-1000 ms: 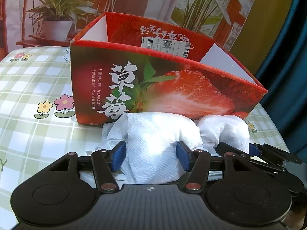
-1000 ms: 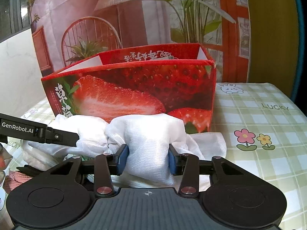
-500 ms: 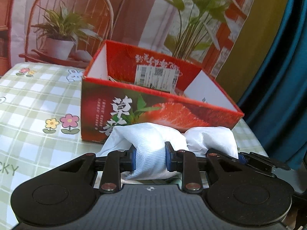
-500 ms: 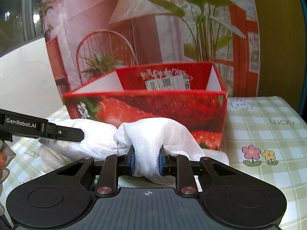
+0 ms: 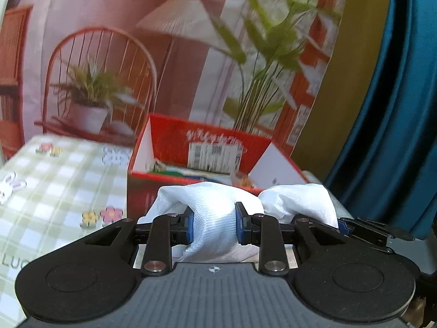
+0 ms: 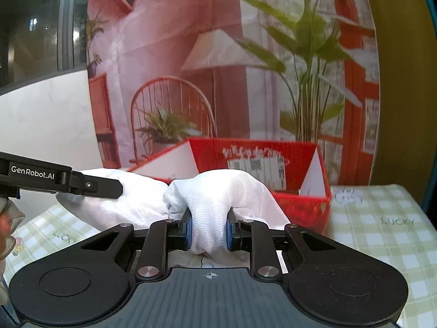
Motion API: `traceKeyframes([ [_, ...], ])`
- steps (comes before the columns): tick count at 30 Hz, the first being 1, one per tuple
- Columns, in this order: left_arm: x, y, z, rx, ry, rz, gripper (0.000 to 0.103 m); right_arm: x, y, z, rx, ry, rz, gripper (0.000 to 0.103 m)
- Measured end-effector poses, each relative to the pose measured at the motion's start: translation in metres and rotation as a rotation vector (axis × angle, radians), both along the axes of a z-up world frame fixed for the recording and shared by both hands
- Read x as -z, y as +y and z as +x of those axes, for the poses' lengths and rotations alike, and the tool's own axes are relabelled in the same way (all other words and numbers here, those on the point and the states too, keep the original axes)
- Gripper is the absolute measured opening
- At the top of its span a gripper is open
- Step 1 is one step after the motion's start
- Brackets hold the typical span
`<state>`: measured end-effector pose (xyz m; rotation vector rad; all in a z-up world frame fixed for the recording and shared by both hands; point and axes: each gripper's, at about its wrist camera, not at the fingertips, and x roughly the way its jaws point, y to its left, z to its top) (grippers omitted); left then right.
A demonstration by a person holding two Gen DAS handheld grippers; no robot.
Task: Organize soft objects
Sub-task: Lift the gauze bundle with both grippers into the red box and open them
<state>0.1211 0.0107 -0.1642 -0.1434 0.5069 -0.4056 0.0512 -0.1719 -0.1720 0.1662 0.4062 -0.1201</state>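
Together, two hand-held grippers [image 5: 214,225] [image 6: 209,232] clamping one white cloth [image 5: 215,207], one red box [image 5: 207,147]

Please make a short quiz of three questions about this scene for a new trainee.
1. True or false: the left gripper and the right gripper are both shut on the white cloth.
2. What lies behind the cloth? A) a blue bucket B) a red box C) a metal tray
3. Fill in: the table cover has a green and white ____ pattern with small flowers.

Key:
1. True. Each pair of blue pads pinches a bunched part of the cloth.
2. B. The red box is open at the top, and some things already lie inside it.
3. Check.
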Motion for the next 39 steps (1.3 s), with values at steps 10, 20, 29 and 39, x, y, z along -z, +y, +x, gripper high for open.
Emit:
traceKeyframes([
  [10, -0.021, -0.002, 0.001, 0.019, -0.074, 0.016, 0.031, -0.022, -0.005, 0.003, -0.003, -0.049, 0.012, 0.020],
  [20, -0.049, -0.012, 0.076, 0.050, -0.090, 0.041, 0.035, -0.058, -0.044, 0.076, -0.018, -0.055, 0.018, 0.020],
  [29, -0.038, -0.025, 0.156, 0.002, -0.013, 0.057, 0.035, -0.046, -0.076, 0.156, 0.006, 0.032, 0.019, 0.020],
  [39, -0.008, -0.035, 0.202, 0.007, 0.095, 0.075, 0.035, -0.015, -0.102, 0.200, 0.028, 0.169, 0.050, 0.021],
])
